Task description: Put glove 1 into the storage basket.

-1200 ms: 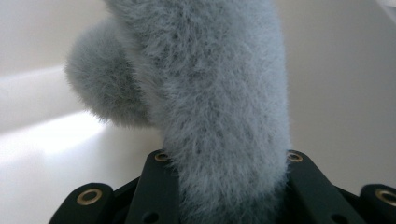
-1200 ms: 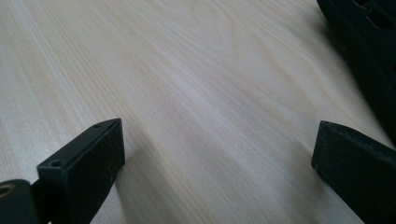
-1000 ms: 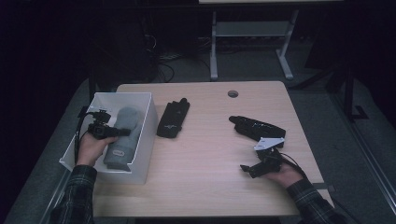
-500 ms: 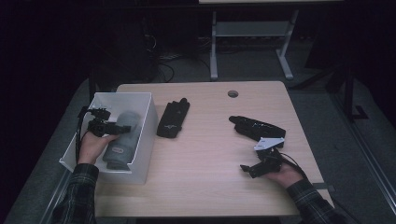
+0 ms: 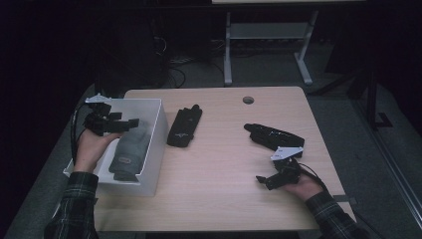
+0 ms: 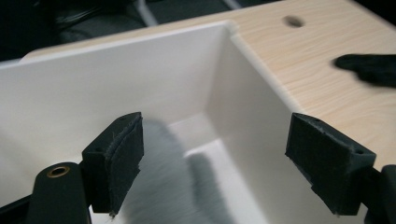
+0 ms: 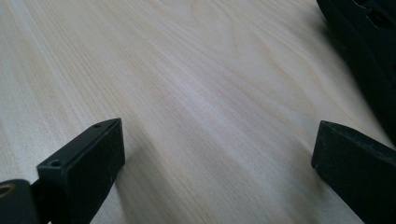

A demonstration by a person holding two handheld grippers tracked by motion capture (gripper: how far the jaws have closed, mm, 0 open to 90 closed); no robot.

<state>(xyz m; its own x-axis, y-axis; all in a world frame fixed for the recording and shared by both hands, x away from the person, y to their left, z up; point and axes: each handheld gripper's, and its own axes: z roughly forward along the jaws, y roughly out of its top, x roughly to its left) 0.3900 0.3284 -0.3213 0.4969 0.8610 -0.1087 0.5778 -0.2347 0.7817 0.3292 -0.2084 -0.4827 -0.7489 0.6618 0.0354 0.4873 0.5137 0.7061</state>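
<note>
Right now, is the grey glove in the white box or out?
In. The grey glove lies inside the white box, below the open left gripper.

I read this as a lab or test room rather than a home; the light wood table I work at is a plain desk top with a round cable hole near its far edge; beyond it stands the grey metal frame of another table, bare legs and crossbar on a grey carpeted floor; loose cables lie tangled on that floor beside dark equipment at the left; the surroundings are unlit and nearly black, with light falling on the bench alone; nothing domestic is in sight.
</note>
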